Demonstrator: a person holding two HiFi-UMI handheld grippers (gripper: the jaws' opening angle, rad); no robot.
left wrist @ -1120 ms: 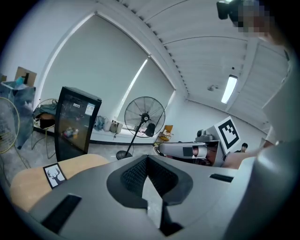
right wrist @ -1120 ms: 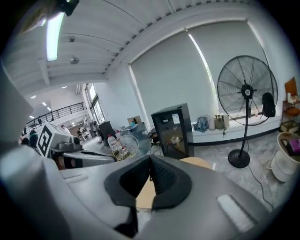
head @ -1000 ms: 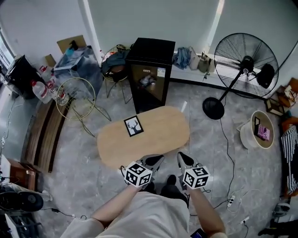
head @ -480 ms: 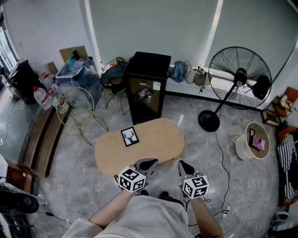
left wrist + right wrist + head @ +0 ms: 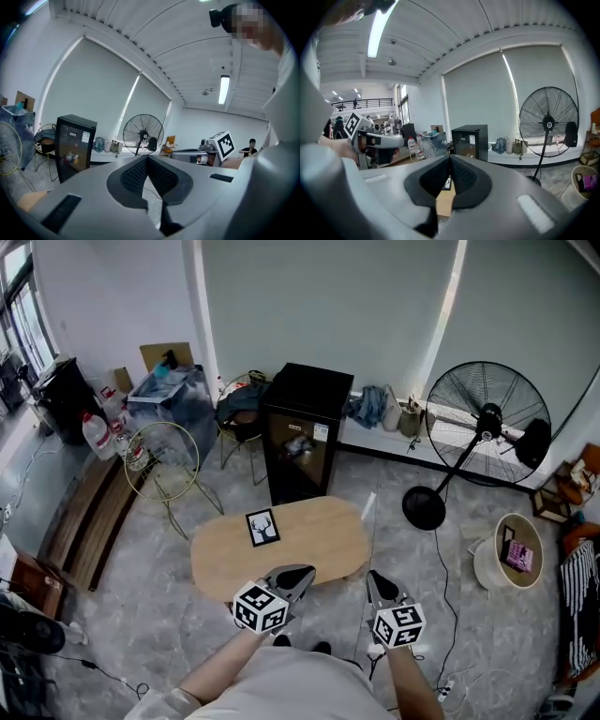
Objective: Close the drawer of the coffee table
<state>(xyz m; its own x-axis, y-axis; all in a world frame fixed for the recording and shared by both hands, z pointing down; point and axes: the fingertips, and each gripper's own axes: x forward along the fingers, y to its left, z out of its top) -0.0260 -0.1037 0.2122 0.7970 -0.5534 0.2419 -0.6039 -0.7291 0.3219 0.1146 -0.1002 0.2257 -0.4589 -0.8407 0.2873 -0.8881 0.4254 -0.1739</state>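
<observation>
The oval wooden coffee table (image 5: 309, 538) stands on the marble floor ahead of me, with a deer picture card (image 5: 262, 526) on its top. No drawer front shows from the head view. My left gripper (image 5: 298, 573) hovers over the table's near edge, its jaws shut with nothing between them (image 5: 147, 158). My right gripper (image 5: 377, 579) is held off the table's near right corner, also shut and empty (image 5: 450, 157). A strip of the tabletop (image 5: 443, 199) shows below its jaws. Both point roughly level toward the far wall.
A black mini fridge (image 5: 305, 432) stands just behind the table. A tall standing fan (image 5: 483, 432) is at the right, with a cable (image 5: 448, 554) across the floor. A round wire chair (image 5: 164, 456) and a bench (image 5: 80, 521) are at the left, a round tub (image 5: 506, 540) at the right.
Both grippers have risen, and the head view has lifted so the table looks smaller and farther off. The jaws stayed shut throughout.
</observation>
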